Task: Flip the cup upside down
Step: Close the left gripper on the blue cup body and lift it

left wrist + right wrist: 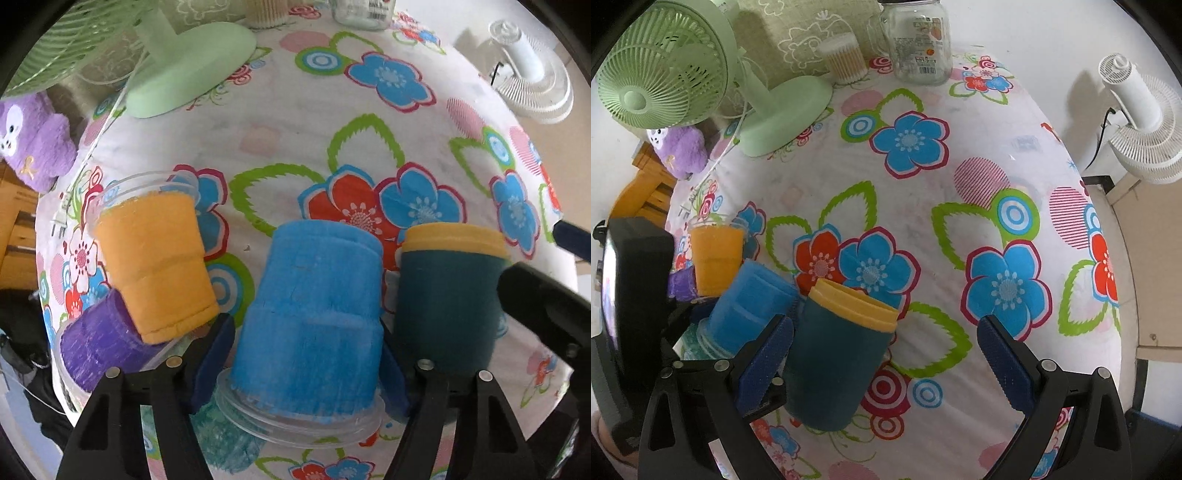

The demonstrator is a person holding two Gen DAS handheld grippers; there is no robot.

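Blue cup (pixel 310 306), a light clear plastic cup in a soft felt sleeve, stands rim-down just left of the teal cup (pixel 448 295). Left gripper (pixel 301 365) clamps its midsection; right gripper (pixel 886 365) hangs open.

I see the blue cup (pixel 310 317) hemmed by the orange cup (pixel 155 266) on its left and the dark teal cup (pixel 448 295) on its right, with open tablecloth (pixel 960 155) beyond.
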